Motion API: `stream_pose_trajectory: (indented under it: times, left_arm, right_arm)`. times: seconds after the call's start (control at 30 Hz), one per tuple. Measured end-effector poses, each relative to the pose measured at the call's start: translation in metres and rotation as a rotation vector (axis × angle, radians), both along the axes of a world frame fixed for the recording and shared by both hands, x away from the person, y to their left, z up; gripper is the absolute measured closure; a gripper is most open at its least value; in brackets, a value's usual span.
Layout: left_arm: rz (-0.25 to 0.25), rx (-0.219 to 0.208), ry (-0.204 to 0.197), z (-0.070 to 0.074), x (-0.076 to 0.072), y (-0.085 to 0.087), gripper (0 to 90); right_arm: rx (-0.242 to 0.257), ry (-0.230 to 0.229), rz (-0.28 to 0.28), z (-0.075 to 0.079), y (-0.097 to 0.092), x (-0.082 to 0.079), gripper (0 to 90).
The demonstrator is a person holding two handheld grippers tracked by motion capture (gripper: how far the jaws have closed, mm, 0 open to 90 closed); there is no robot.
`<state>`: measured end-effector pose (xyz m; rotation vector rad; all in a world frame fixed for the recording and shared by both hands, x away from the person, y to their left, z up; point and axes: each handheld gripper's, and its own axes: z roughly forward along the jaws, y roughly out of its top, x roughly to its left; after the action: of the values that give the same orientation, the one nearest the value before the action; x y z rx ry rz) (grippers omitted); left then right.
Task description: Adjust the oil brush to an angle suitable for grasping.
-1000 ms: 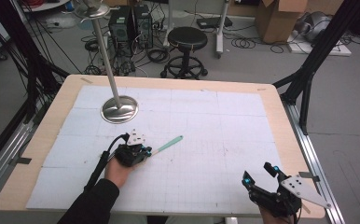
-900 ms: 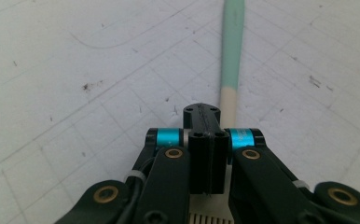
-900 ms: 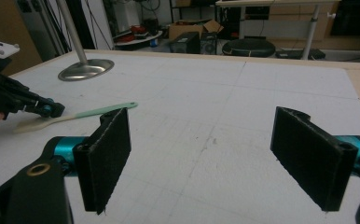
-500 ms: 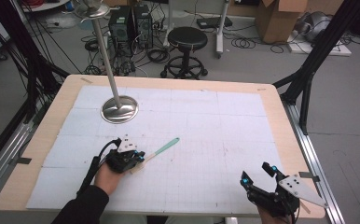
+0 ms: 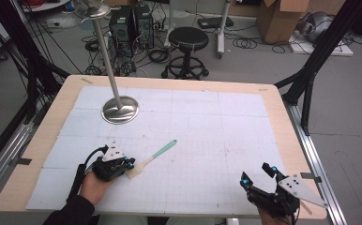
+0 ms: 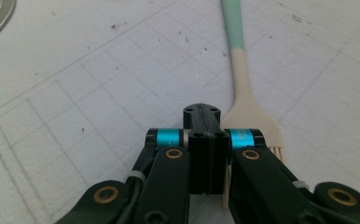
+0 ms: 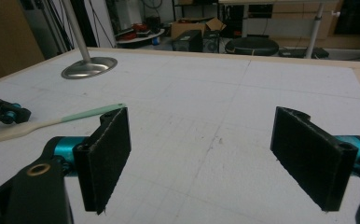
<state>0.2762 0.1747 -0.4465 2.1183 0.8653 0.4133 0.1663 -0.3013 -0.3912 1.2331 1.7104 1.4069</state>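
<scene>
- A cream-and-mint fork [image 5: 152,155] lies flat on the white gridded mat [image 5: 207,122], in front of the round steel lamp base [image 5: 119,109] and well apart from it, its mint handle pointing away from the person.
- The left gripper [image 5: 125,165], held in a hand in front of the lamp base, has its jaws pressed fully together with nothing between them; its tip sits right beside the fork's tines [image 6: 266,140].
- The right gripper [image 5: 258,176], far right of the fork, rests with jaws spread wide and empty.

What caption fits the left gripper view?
Shut left gripper beside a cream-and-mint fork on the gridded mat.
</scene>
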Motion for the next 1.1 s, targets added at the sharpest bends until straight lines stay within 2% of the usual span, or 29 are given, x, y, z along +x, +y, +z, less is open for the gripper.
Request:
stream_pose_trajectory:
  times: [0.07,0.17,0.3,0.37,0.4,0.57,0.7,0.77,0.83,0.93,1.1]
  left_arm:
    - [0.003,-0.006,-0.01,0.001,0.0,0.002,89.6]
    - [0.035,-0.079,-0.031,0.006,0.001,0.003,89.6]
    - [0.03,-0.089,-0.02,0.009,0.008,0.0,89.6]
    - [0.033,-0.116,-0.01,0.008,0.01,-0.004,89.6]
    - [0.032,-0.117,-0.01,0.008,0.01,-0.004,89.6]
    - [0.018,-0.134,0.002,0.007,0.012,-0.02,89.5]
    - [0.003,-0.092,0.023,0.002,0.014,-0.035,89.5]
    - [0.007,-0.082,0.012,0.0,0.012,-0.037,89.5]
    - [0.003,-0.071,0.014,0.001,0.011,-0.037,89.5]
    - [-0.011,-0.038,-0.007,0.002,0.006,-0.036,89.6]
    - [-0.034,-0.017,-0.03,0.003,-0.001,-0.03,89.8]
  right_arm:
    - [0.0,0.0,0.001,0.0,0.0,0.0,18.5]
    - [-0.001,-0.001,-0.001,0.0,0.0,0.0,18.5]
    - [-0.003,0.004,0.003,0.0,0.001,0.001,18.5]
    - [-0.003,0.003,0.004,0.0,0.001,0.002,18.5]
    - [-0.007,0.003,0.006,0.0,0.002,0.003,18.5]
    - [-0.01,0.003,0.011,0.0,0.003,0.003,18.5]
    - [-0.008,0.005,0.015,0.0,0.003,0.003,18.6]
    - [-0.01,0.003,0.013,0.0,0.003,0.003,18.5]
    - [-0.006,0.002,0.01,0.0,0.002,0.003,18.5]
    - [-0.005,0.004,0.007,0.0,0.001,0.002,18.5]
    - [-0.005,0.001,0.004,0.001,0.002,0.001,18.5]
